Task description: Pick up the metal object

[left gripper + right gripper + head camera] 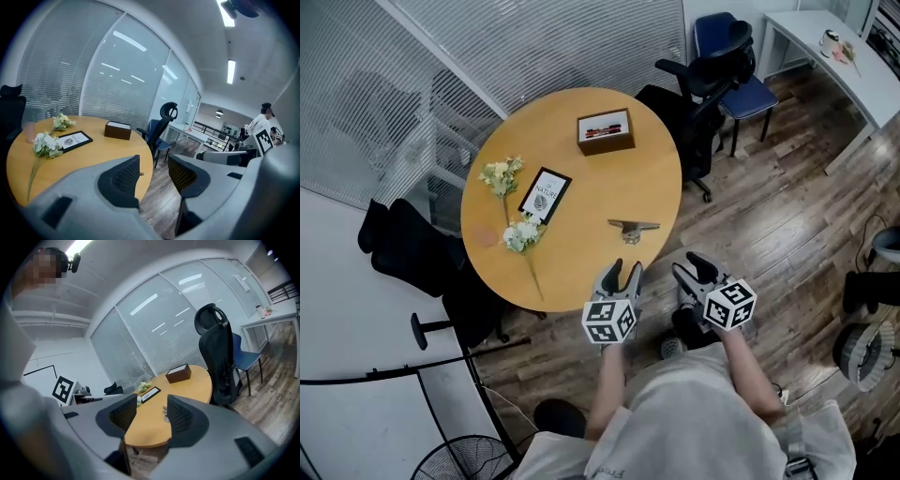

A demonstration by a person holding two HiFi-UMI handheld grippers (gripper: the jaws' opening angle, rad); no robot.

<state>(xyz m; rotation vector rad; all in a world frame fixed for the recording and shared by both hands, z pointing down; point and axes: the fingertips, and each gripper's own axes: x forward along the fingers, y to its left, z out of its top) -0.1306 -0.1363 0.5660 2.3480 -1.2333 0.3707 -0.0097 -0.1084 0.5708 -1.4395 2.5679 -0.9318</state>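
A small metal object (633, 227), probably rigid, slick and dense, lies near the round desk's (586, 178) front edge, best pinched at its raised middle. Left gripper (622, 273) and right gripper (695, 270) hover nearby, jaws parted, empty.

An office: swivel chairs (712, 66), glass partitions with blinds (534, 42), a white desk (825, 47)

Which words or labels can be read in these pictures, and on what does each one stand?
"NATURE": on the black-framed card lying on the round table.
Brown box: marks on its top are too small to read.
Marker cubes: square patterns only, no words.
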